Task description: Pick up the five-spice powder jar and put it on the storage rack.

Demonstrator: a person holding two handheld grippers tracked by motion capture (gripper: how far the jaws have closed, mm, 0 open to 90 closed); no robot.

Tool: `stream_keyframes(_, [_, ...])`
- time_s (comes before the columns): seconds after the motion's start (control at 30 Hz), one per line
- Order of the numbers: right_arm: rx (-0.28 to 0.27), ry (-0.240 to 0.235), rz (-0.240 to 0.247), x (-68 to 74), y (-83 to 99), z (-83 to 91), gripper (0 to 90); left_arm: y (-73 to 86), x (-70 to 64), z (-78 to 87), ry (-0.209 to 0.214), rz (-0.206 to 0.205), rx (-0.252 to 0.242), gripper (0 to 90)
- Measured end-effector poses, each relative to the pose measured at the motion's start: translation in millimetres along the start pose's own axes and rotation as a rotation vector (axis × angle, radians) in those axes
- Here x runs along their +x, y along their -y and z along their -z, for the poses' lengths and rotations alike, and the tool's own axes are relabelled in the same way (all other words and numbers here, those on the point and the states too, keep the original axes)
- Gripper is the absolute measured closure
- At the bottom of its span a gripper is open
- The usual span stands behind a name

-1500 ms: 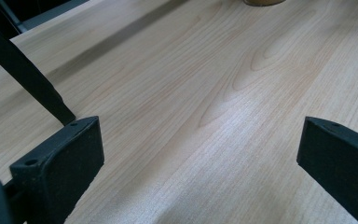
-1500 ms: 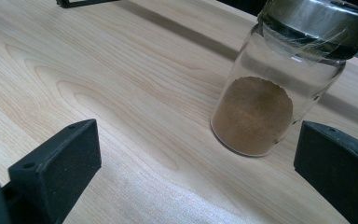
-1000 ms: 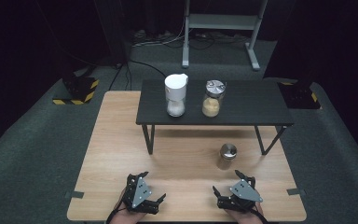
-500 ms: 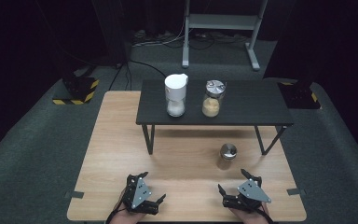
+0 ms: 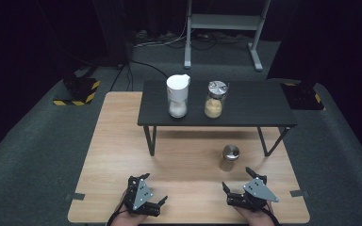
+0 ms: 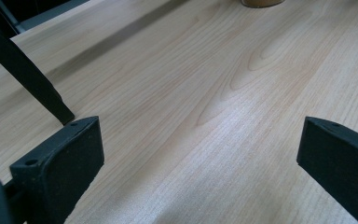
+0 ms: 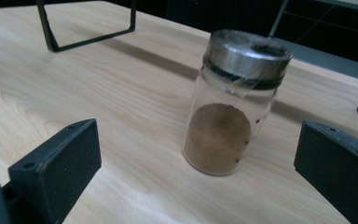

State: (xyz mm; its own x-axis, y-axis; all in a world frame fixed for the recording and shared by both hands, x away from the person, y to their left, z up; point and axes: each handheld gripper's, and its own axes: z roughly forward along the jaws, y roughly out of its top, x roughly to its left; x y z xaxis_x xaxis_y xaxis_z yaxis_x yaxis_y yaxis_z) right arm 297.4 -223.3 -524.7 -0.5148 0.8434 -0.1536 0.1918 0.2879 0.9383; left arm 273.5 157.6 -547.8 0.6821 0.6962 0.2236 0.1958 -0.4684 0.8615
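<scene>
Reach stage: both claws empty, the right one lined up on the spice jar.

On the pale wooden counter (image 5: 122, 141), the small clear glass jar with a steel lid and brown powder (image 7: 233, 112) stands upright, apart from the wide-open right claw (image 5: 238, 184); next, probably, advance and close. Left claw (image 5: 154, 190) gapes too.

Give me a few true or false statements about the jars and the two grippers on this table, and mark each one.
1. The right gripper is open. True.
2. The spice jar stands upright on the wooden table. True.
3. The spice jar is clamped in the right gripper. False: it stands apart, ahead of the open jaws.
4. The left gripper holds the white jar. False: it is open; that jar stands on the black shelf.
</scene>
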Motion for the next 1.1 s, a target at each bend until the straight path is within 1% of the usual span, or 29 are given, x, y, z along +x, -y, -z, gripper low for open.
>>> stream_keyframes(0.1, [-0.003,0.001,-0.007,-1.6,-2.5,-2.3,0.0,0.1,0.0,0.1,0.001,0.003,-0.002,0.7])
stream_keyframes(0.2, [-0.007,0.004,0.000,-3.2,-5.4,-4.6,0.0,0.2,-0.3,0.3,-0.001,0.002,-0.003,0.7])
stream_keyframes(0.27, [-0.009,0.006,-0.009,-5.5,-7.9,-7.5,0.0,0.2,-0.3,0.3,-0.001,0.002,-0.003,0.7])
stream_keyframes(0.47, [-0.001,0.006,-0.015,-8.0,-9.8,-14.3,0.0,0.0,-0.6,0.1,-0.002,-0.002,0.000,0.7])
stream_keyframes(0.67, [-0.015,0.005,-0.019,-10.4,-11.5,-19.3,0.0,0.3,-0.3,0.5,-0.001,0.000,0.003,0.7])
stream_keyframes(0.83, [-0.012,0.009,-0.037,-13.4,-12.9,-22.0,0.0,0.5,0.0,1.3,0.005,-0.006,-0.001,0.7])
stream_keyframes(1.1, [-0.022,0.013,-0.059,-17.5,-18.5,-24.6,0.0,0.4,0.4,0.7,0.011,-0.001,0.002,0.7])
